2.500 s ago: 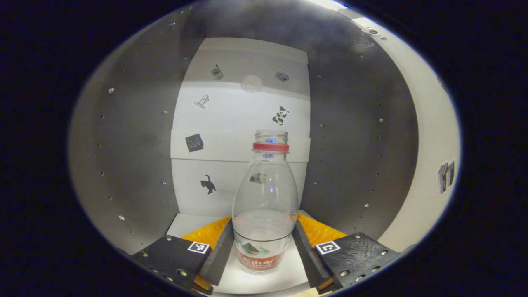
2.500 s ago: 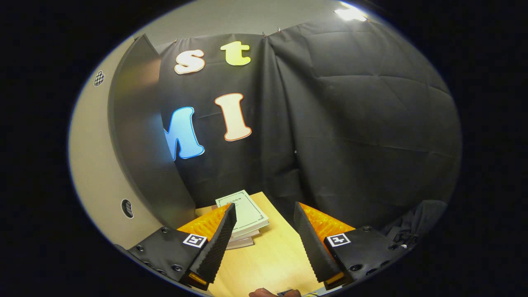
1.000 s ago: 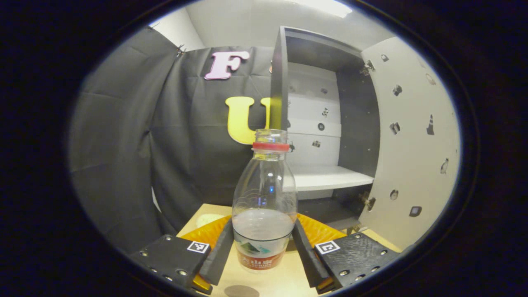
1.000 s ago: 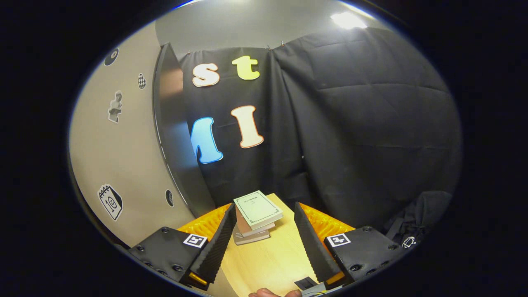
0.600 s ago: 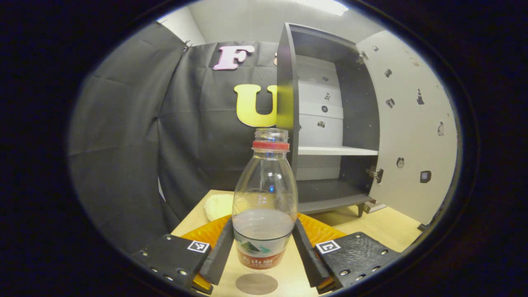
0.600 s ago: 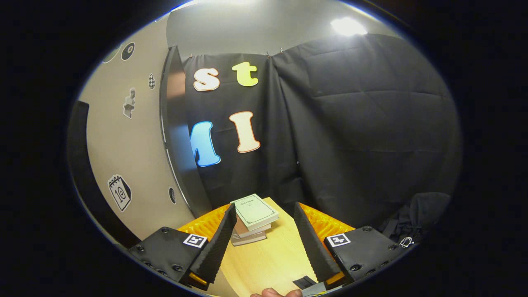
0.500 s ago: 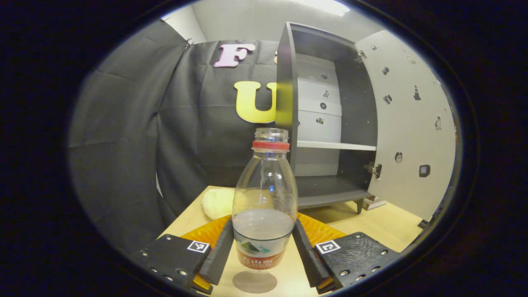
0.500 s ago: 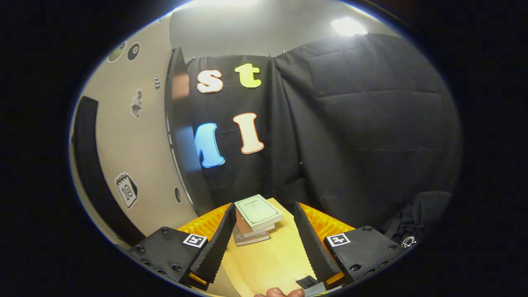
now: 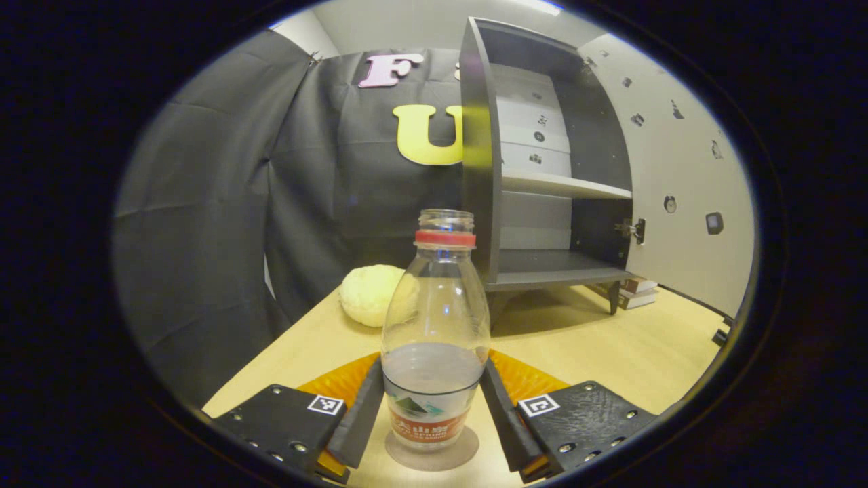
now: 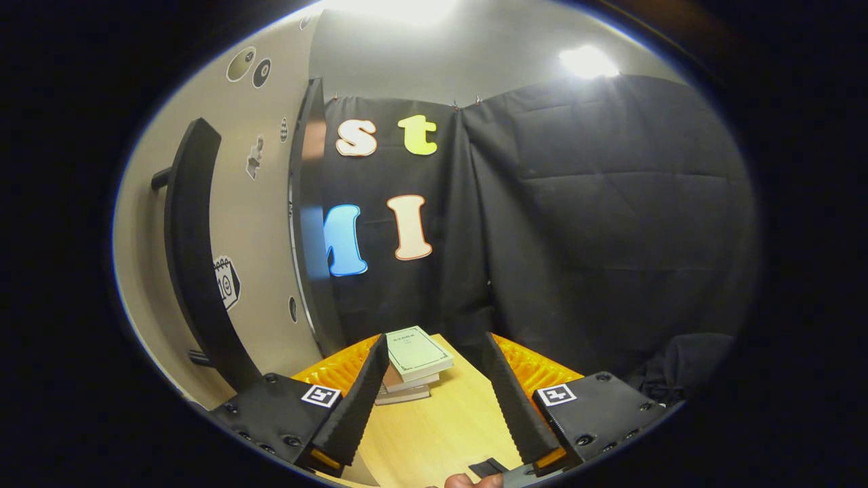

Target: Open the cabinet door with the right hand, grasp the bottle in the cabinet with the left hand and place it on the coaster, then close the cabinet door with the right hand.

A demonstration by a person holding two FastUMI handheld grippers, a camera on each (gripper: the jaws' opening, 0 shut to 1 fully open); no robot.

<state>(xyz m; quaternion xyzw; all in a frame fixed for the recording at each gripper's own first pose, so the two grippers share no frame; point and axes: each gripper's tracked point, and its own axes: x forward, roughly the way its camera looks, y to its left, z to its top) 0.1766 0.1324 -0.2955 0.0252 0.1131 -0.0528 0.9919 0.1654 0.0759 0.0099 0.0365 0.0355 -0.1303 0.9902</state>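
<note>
Left hand-held gripper [image 9: 432, 407] was clamped on the lower part of the bottle [image 9: 435, 325], one finger pressing on each side of the label band. Compared with a moment before, the bottle had come lower: the grey round coaster [image 9: 432, 453] now lay directly under its base, and the base seemed to touch it or to be just above it; I could not tell which. The bottle stood upright near the front edge of the bench [image 9: 597, 352], well apart from the cabinet [image 9: 542, 176], which stood at the back of the bench with its door [image 9: 685, 190] swung wide open. A pale round object [image 9: 374, 295] lay on the bench between the bottle and the black cloth. Right hand-held gripper [image 10: 434, 400] had its fingers apart and held nothing; it had moved, so that the long dark handle [image 10: 193, 251] of the door was now in its view on the left, near but not touched. A stack of books [image 10: 410, 366] lay on the bench beyond it. In my judgement the placing step was almost finished: the left fingers needed only to release the bottle, and after that the right side could push the door closed.
</note>
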